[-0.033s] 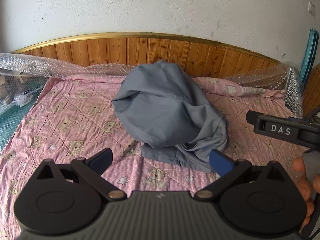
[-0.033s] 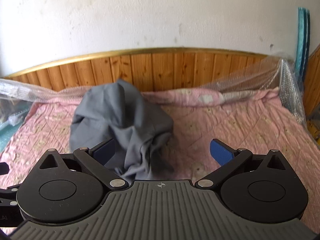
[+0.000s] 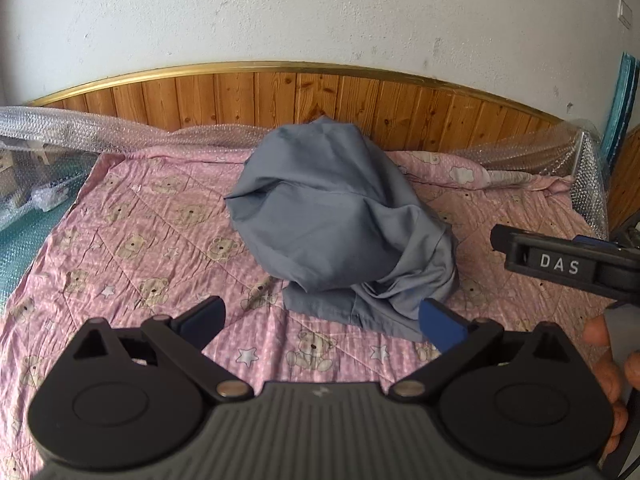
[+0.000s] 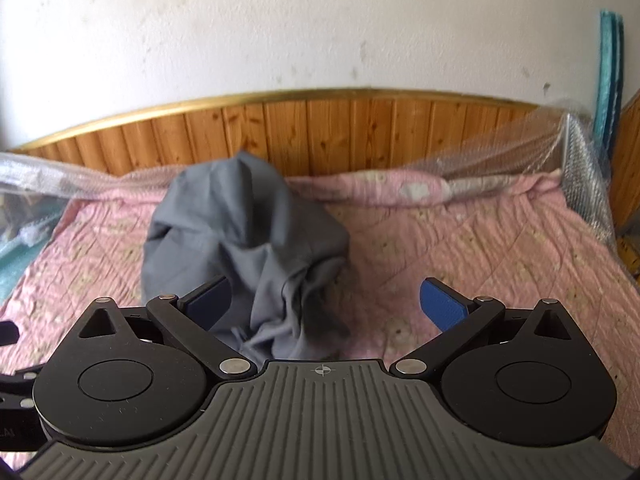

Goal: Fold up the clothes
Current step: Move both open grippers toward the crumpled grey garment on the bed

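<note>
A grey-blue garment [image 3: 328, 220] lies crumpled in a tall heap on the pink bear-print quilt [image 3: 132, 240], near the headboard. My left gripper [image 3: 320, 308] is open just short of the heap's near edge, its right blue pad [image 3: 440, 324] close to the cloth, nothing between the fingers. In the right wrist view the garment [image 4: 248, 232] sits ahead and to the left. My right gripper [image 4: 325, 286] is open, its left pad [image 4: 210, 300] in front of the cloth, holding nothing. The right gripper's black body, marked DAS [image 3: 560, 266], shows at the right of the left view, held by a hand [image 3: 608, 364].
A wooden headboard [image 3: 320, 96] with a gold rim backs the bed below a white wall. Bubble wrap [image 3: 60, 128] runs along the left side and the right corner [image 3: 588, 184]. A teal panel [image 3: 620, 100] leans at the far right. Open quilt [image 4: 480, 248] lies right of the heap.
</note>
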`<state>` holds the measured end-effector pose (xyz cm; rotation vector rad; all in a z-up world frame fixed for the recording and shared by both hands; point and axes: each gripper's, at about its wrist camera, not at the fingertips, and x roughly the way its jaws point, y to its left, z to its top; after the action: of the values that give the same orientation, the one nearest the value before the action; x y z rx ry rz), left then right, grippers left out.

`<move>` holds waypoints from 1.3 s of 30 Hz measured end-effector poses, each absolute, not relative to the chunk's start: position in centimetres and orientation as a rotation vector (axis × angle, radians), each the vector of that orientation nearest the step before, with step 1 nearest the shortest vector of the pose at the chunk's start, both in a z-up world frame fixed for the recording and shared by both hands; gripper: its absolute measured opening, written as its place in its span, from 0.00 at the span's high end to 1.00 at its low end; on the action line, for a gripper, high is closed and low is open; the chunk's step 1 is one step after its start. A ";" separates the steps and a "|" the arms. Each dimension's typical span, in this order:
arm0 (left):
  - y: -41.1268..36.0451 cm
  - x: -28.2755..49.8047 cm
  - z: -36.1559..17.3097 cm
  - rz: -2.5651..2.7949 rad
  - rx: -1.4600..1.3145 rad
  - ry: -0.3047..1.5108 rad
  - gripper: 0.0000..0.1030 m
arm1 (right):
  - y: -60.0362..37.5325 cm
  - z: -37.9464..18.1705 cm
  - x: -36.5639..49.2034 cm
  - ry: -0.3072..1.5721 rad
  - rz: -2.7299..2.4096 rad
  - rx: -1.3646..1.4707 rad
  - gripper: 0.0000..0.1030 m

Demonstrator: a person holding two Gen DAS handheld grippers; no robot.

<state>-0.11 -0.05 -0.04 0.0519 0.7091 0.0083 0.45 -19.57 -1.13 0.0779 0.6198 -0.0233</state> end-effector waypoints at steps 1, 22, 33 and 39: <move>-0.1 -0.2 -0.1 0.006 0.048 0.707 0.00 | -19.6 -1.0 0.3 0.614 -0.030 0.073 0.01; 4.6 -2.3 5.1 -0.081 0.034 0.780 0.00 | -12.2 0.2 -6.0 0.605 -0.127 -0.007 0.02; 7.2 -4.0 6.3 -0.111 -0.009 0.775 0.00 | -9.3 2.8 -7.7 0.668 -0.096 -0.077 0.10; 7.4 -4.4 6.9 -0.111 -0.011 0.768 0.00 | -8.9 3.3 -7.4 0.670 -0.074 -0.076 0.14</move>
<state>-4.38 7.44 6.87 -0.0109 0.7676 -0.1115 -7.38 -8.86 3.26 -0.0760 0.6698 -0.0741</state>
